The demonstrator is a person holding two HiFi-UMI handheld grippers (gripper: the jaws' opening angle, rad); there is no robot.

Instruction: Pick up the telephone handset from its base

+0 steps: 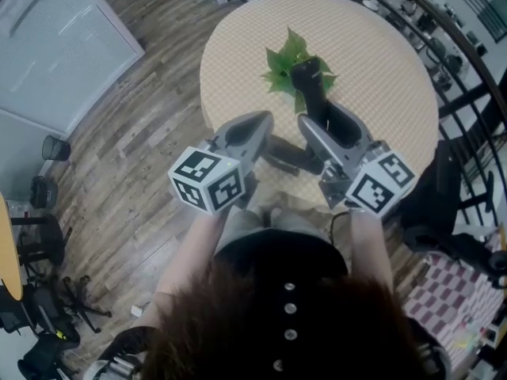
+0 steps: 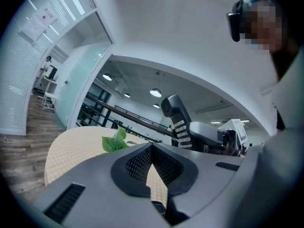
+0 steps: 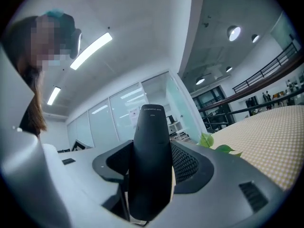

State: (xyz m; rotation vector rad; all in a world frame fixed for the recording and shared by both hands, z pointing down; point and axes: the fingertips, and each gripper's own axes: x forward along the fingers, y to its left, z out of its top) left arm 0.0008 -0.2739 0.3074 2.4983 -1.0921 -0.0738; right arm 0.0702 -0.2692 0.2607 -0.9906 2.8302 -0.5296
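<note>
Right gripper (image 3: 153, 153) has the black telephone handset (image 3: 151, 127) clamped upright, near the round table's (image 1: 388, 70) edge; left gripper (image 2: 152, 147) is pinched closed, empty.

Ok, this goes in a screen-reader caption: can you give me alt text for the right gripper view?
A black telephone handset stands upright, clamped between the jaws of the right gripper, its back toward the camera. Green leaves and a checked table show at right, glass office partitions behind.

Black handset (image 3: 151, 165), green leaves (image 1: 287, 58), beige checked table (image 1: 380, 62), brown wood-plank floor (image 1: 150, 93).
</note>
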